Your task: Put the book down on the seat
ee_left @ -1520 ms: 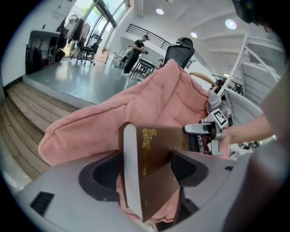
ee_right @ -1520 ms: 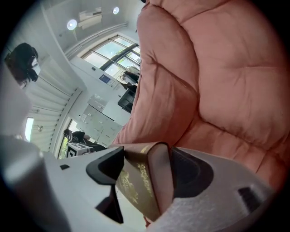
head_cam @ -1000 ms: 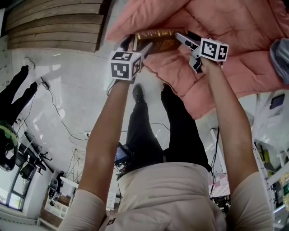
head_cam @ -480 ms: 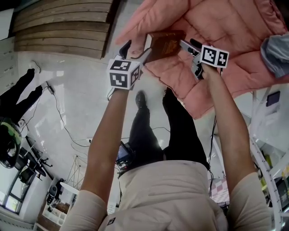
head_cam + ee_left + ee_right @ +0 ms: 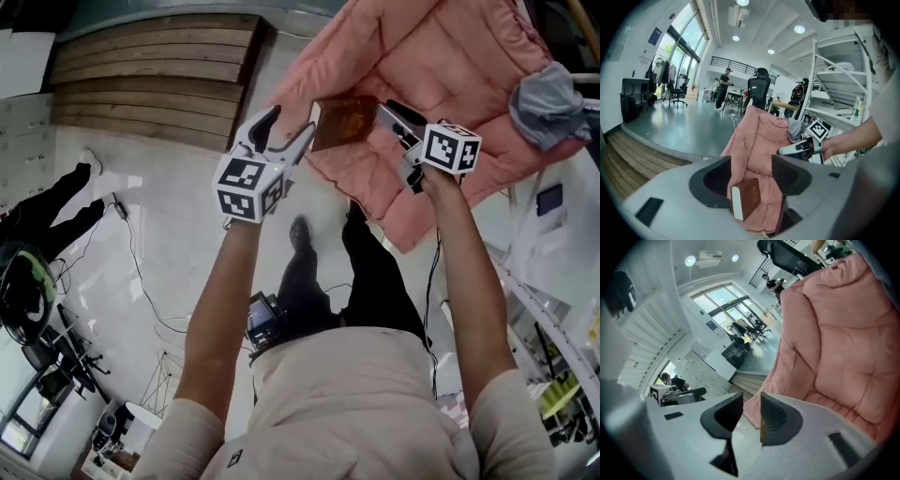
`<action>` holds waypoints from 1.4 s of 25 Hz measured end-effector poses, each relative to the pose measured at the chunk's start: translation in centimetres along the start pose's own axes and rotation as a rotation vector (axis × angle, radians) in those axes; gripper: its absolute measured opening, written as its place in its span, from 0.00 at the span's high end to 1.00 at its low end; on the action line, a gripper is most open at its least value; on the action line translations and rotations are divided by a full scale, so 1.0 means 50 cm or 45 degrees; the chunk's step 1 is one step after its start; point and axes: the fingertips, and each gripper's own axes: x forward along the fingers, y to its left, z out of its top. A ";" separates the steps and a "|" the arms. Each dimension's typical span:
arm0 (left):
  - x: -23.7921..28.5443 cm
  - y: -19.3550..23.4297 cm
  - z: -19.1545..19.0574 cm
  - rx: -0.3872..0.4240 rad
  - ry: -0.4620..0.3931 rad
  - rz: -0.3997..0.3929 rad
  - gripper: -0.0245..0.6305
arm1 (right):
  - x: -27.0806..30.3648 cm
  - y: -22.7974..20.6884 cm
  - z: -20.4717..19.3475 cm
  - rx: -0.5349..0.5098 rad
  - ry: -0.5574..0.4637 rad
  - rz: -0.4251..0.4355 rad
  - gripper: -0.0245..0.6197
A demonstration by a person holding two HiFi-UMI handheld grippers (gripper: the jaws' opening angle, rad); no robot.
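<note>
Jaws of the left gripper [image 5: 751,169] stand wide apart and hold nothing; in its own view the book [image 5: 746,202] shows in the gap between them but farther off, touching neither. The right gripper [image 5: 751,414] has its jaws drawn close, with only a narrow slit left between them, and nothing is pinched there; through the slit show pale floor and the edge of the seat [image 5: 834,333]. The book lies on the pink padded seat [image 5: 757,140], tilted, its white page edge turned toward the left gripper and its brown cover with gold ornament facing up. From the head view the book [image 5: 345,122] sits on the seat [image 5: 441,66] between the two grippers, the left gripper [image 5: 289,131] just beside its left edge and the right gripper [image 5: 394,114] just beside its right edge; whether either touches it cannot be told from there. A grey cloth [image 5: 548,98] lies at the seat's far side. Wooden steps [image 5: 150,89] lie left of the seat, with pale floor [image 5: 169,272] below them. In the left gripper view an office chair [image 5: 758,89] stands behind the seat, and a white shelf [image 5: 843,79] rises at the right.
</note>
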 end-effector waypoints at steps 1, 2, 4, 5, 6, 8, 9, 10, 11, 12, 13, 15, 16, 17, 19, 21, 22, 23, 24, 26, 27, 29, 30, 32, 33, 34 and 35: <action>-0.023 -0.012 0.025 0.013 -0.031 -0.013 0.57 | -0.018 0.034 0.015 -0.024 -0.019 0.024 0.84; -0.047 -0.023 0.051 0.026 -0.063 -0.026 0.61 | -0.037 0.070 0.029 -0.044 -0.040 0.051 0.90; -0.094 -0.046 0.105 0.055 -0.130 -0.050 0.68 | -0.076 0.140 0.057 -0.083 -0.080 0.104 0.98; -0.118 -0.056 0.132 0.072 -0.163 -0.060 0.72 | -0.095 0.174 0.071 -0.108 -0.095 0.124 0.98; -0.141 -0.066 0.157 0.088 -0.190 -0.068 0.75 | -0.113 0.207 0.081 -0.134 -0.105 0.142 0.98; -0.193 -0.084 0.196 0.115 -0.230 -0.079 0.81 | -0.148 0.273 0.092 -0.183 -0.113 0.168 0.98; -0.220 -0.093 0.215 0.129 -0.249 -0.082 0.84 | -0.164 0.306 0.096 -0.210 -0.115 0.178 0.98; -0.246 -0.101 0.235 0.145 -0.271 -0.084 0.86 | -0.181 0.338 0.100 -0.243 -0.118 0.188 0.98; -0.270 -0.111 0.255 0.163 -0.294 -0.084 0.88 | -0.199 0.368 0.106 -0.283 -0.122 0.199 0.98; -0.294 -0.121 0.274 0.183 -0.316 -0.084 0.89 | -0.216 0.398 0.112 -0.324 -0.128 0.209 0.98; -0.316 -0.130 0.288 0.207 -0.336 -0.086 0.89 | -0.233 0.426 0.117 -0.365 -0.135 0.218 0.98; -0.356 -0.145 0.303 0.266 -0.378 -0.092 0.91 | -0.264 0.476 0.124 -0.443 -0.150 0.231 0.98; -0.374 -0.152 0.309 0.294 -0.391 -0.093 0.91 | -0.279 0.500 0.128 -0.481 -0.161 0.236 0.98; -0.392 -0.160 0.316 0.315 -0.395 -0.091 0.91 | -0.293 0.523 0.133 -0.517 -0.174 0.240 0.98; -0.434 -0.185 0.341 0.323 -0.378 -0.084 0.91 | -0.328 0.574 0.146 -0.584 -0.203 0.242 0.98; -0.484 -0.212 0.369 0.328 -0.367 -0.103 0.92 | -0.365 0.632 0.165 -0.645 -0.229 0.233 0.98; -0.508 -0.225 0.382 0.338 -0.377 -0.120 0.92 | -0.384 0.660 0.173 -0.675 -0.244 0.227 0.98; -0.529 -0.236 0.393 0.351 -0.392 -0.132 0.92 | -0.402 0.686 0.180 -0.707 -0.260 0.222 0.98; -0.549 -0.247 0.404 0.365 -0.407 -0.140 0.92 | -0.420 0.710 0.185 -0.738 -0.278 0.218 0.98; -0.586 -0.267 0.421 0.390 -0.434 -0.151 0.92 | -0.454 0.755 0.191 -0.798 -0.311 0.215 0.98; -0.605 -0.277 0.429 0.401 -0.447 -0.157 0.92 | -0.470 0.776 0.192 -0.824 -0.325 0.214 0.98; -0.640 -0.298 0.445 0.425 -0.469 -0.167 0.92 | -0.504 0.816 0.194 -0.872 -0.344 0.208 0.98; -0.657 -0.309 0.453 0.438 -0.481 -0.172 0.92 | -0.519 0.833 0.193 -0.896 -0.347 0.201 0.98; -0.690 -0.332 0.463 0.464 -0.503 -0.184 0.92 | -0.547 0.862 0.184 -0.941 -0.340 0.176 0.98; -0.705 -0.343 0.465 0.478 -0.514 -0.190 0.92 | -0.559 0.875 0.178 -0.969 -0.335 0.158 0.98; -0.719 -0.354 0.466 0.492 -0.525 -0.196 0.92 | -0.571 0.886 0.171 -1.000 -0.333 0.140 0.98; -0.732 -0.365 0.466 0.508 -0.536 -0.201 0.92 | -0.582 0.897 0.166 -1.030 -0.338 0.125 0.98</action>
